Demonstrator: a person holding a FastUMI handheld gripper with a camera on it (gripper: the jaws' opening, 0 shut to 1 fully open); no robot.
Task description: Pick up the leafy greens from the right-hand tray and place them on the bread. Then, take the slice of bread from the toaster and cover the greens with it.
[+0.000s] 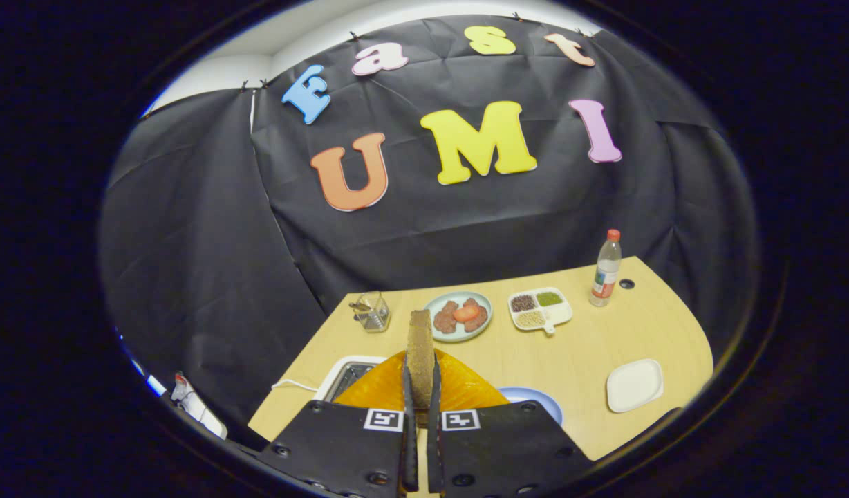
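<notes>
Gripper view. We see the gripper (420, 408) clenched on the slice of bread (420, 356): both fingers press its flat sides, and the slice stands upright, edge-on, rising from between them. We take the slice as our landmark.

Left of it and just below, the toaster (346, 377) sits on the wooden table (597, 346), partly hidden by the fingers. Right of the slice, a blue plate (535, 399) peeks out by the right finger; we cannot tell what lies on it. An orange, ribbed surface (466, 387) shows behind the slice on both sides; we cannot tell what it is.

Beyond the slice stands a grey plate with reddish food (459, 316). Left of that, a clear glass container (372, 311). Right of the plate, a divided white tray (539, 308) with dark, green and pale fillings. Farther right, a bottle with a red cap (606, 270). Well right of the slice, a white square dish (634, 384).
</notes>
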